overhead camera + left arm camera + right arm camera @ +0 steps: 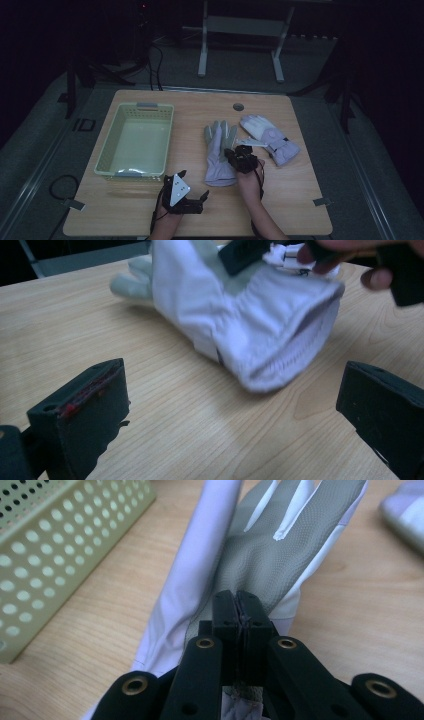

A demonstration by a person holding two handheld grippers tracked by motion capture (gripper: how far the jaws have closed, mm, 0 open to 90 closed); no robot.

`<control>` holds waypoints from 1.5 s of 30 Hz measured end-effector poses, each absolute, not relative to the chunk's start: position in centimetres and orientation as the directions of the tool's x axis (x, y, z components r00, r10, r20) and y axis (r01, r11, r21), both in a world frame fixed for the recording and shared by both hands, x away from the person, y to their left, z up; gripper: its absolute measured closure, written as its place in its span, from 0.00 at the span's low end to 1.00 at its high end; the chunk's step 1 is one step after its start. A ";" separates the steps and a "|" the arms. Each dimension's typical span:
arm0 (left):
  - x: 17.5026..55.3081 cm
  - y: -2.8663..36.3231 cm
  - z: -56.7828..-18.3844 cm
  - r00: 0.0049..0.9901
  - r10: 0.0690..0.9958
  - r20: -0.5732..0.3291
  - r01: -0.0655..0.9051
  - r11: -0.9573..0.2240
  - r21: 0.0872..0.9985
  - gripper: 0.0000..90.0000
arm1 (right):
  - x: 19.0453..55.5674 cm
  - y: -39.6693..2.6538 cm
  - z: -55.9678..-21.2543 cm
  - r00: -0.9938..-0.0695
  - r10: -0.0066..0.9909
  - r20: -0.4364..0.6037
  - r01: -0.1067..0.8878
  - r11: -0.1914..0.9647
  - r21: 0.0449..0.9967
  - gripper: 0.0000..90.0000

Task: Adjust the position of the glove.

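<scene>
A pale lilac glove with a grey palm lies palm up at the table's middle, fingers pointing away. My right gripper is over its right side near the cuff. In the right gripper view its jaws are pressed together with a bit of the glove's grey fabric pinched between them. My left gripper rests near the front edge, jaws wide apart with nothing between them. In the left gripper view it faces the glove's open cuff, a short way off.
A second lilac glove lies back up to the right of the first one. A pale green perforated basket stands empty at the table's left, close beside the first glove. A round cable hole sits near the far edge.
</scene>
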State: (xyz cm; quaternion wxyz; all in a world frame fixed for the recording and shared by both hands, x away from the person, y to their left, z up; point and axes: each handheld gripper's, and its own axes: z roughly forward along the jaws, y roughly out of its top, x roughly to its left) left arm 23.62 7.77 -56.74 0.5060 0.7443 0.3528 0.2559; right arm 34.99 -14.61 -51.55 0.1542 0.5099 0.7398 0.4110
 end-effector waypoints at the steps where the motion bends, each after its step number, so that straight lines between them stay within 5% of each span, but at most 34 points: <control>1: 23.6 7.8 -56.7 0.620 0.784 0.024 0.266 -0.239 0.934 0.00 | 35.0 -14.5 -51.9 -0.433 0.882 0.183 0.632 0.153 0.760 0.98; 15: 23.6 7.8 -56.7 0.620 0.784 0.024 0.266 -0.239 0.934 0.00 | 35.5 -14.7 -54.8 -0.456 0.879 0.137 0.653 0.226 0.723 0.89; 22: 23.6 7.8 -56.7 0.621 0.784 0.020 0.269 -0.237 0.934 0.00 | 35.4 -14.8 -54.2 -0.482 0.869 0.108 0.637 0.263 0.725 0.63; 45: 23.7 7.9 -56.7 0.617 0.787 0.011 0.271 -0.225 0.936 0.00 | 39.6 -23.7 -48.5 -0.549 0.834 -0.049 0.502 0.376 0.779 0.56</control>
